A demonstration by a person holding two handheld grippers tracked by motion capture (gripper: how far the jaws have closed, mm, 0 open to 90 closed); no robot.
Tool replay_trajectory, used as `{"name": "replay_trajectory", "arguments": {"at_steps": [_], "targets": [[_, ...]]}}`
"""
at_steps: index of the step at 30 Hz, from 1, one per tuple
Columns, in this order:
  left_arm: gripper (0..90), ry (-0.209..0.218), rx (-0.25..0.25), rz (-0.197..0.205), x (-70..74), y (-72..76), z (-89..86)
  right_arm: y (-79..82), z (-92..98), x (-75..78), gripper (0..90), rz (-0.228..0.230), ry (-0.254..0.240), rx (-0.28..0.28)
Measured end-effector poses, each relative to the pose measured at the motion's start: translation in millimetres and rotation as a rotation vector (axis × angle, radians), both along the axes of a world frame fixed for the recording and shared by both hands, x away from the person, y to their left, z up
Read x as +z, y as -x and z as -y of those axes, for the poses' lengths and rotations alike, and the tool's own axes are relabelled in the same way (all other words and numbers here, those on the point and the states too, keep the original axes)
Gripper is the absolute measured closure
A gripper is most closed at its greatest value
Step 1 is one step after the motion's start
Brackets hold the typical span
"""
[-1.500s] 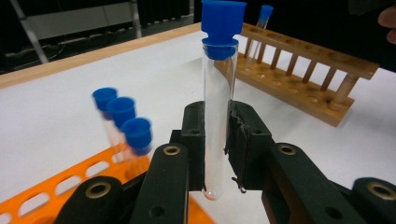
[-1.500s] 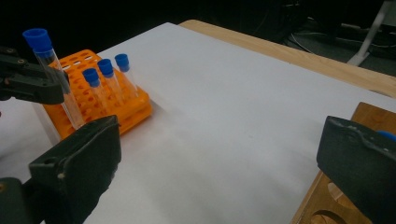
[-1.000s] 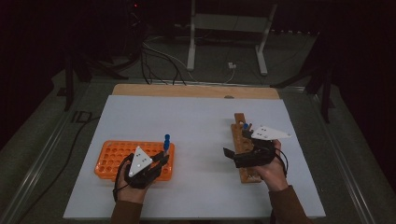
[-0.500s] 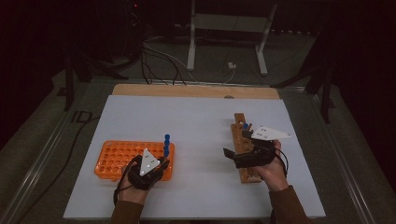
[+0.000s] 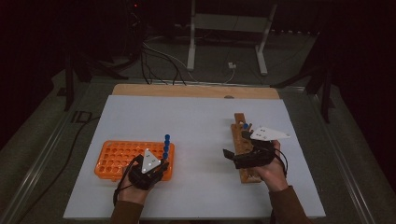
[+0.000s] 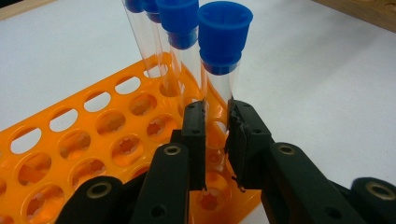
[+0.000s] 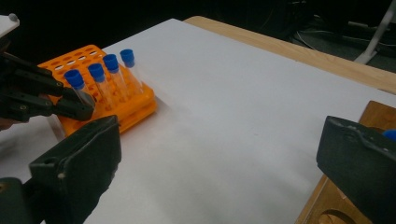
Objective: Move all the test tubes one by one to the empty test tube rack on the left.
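Note:
An orange tube rack [image 5: 116,161] lies on the left of the white table. Its right edge holds a row of clear test tubes with blue caps [image 5: 166,144]. My left gripper [image 6: 215,121] is shut on the nearest tube [image 6: 219,70], its pads pressing on the glass just above the rack [image 6: 93,140]. That tube stands upright in its hole, with three more tubes [image 6: 180,28] behind it. My right gripper [image 7: 219,154] is open with nothing between its jaws. It rests over a wooden rack [image 5: 239,123] on the right, which holds a blue-capped tube [image 5: 245,126].
White sheet [image 5: 201,126] covers the table between the two racks. In the right gripper view the orange rack [image 7: 140,105] and the left gripper [image 7: 86,109] show far to the left, and the wooden rack's corner [image 7: 378,114] shows at the right edge. Cables and a stand lie beyond the table.
My left gripper has edged slightly to the right along the rack's near right corner. The right hand has kept still.

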State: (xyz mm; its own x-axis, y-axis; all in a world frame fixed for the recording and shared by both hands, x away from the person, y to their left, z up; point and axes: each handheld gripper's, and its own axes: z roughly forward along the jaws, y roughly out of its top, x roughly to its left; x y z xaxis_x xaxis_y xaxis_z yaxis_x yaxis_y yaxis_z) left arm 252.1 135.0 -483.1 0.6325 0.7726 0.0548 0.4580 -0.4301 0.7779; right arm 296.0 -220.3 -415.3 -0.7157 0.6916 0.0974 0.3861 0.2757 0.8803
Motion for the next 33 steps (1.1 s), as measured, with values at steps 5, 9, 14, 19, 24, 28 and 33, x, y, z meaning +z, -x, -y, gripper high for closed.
{"name": "replay_trajectory", "arguments": {"at_steps": [5, 9, 14, 19, 24, 28, 33], "targets": [[76.3, 0.006, 0.014, -0.005, 0.4, -0.1, -1.8, -0.2, -0.3, -0.3, 0.6, 0.000, 0.003, 0.003], [67.4, 0.010, 0.023, -0.002, 1.6, 0.4, -1.4, -0.5, -0.2, -0.6, 0.6, -0.002, 0.004, 0.001], [54.4, 0.066, 0.016, 0.028, 9.0, 3.2, -5.2, -0.6, 1.1, -0.1, 0.6, 0.000, 0.001, -0.001], [43.0, 0.157, 0.020, 0.075, 18.3, 5.4, -12.5, -0.9, 2.6, 0.5, 0.6, -0.001, -0.002, -0.006], [35.8, 0.194, 0.034, 0.117, 23.4, 6.2, -13.6, -1.3, 3.0, 0.6, 0.6, 0.002, -0.003, -0.008], [27.6, 0.221, 0.054, 0.147, 30.2, 6.5, -10.3, -2.2, 3.9, 0.3, 0.6, 0.001, -0.002, -0.013], [19.6, 0.262, 0.072, 0.160, 37.3, 4.5, -6.7, -3.5, 5.3, 0.3, 0.6, 0.001, -0.002, -0.020]]}}
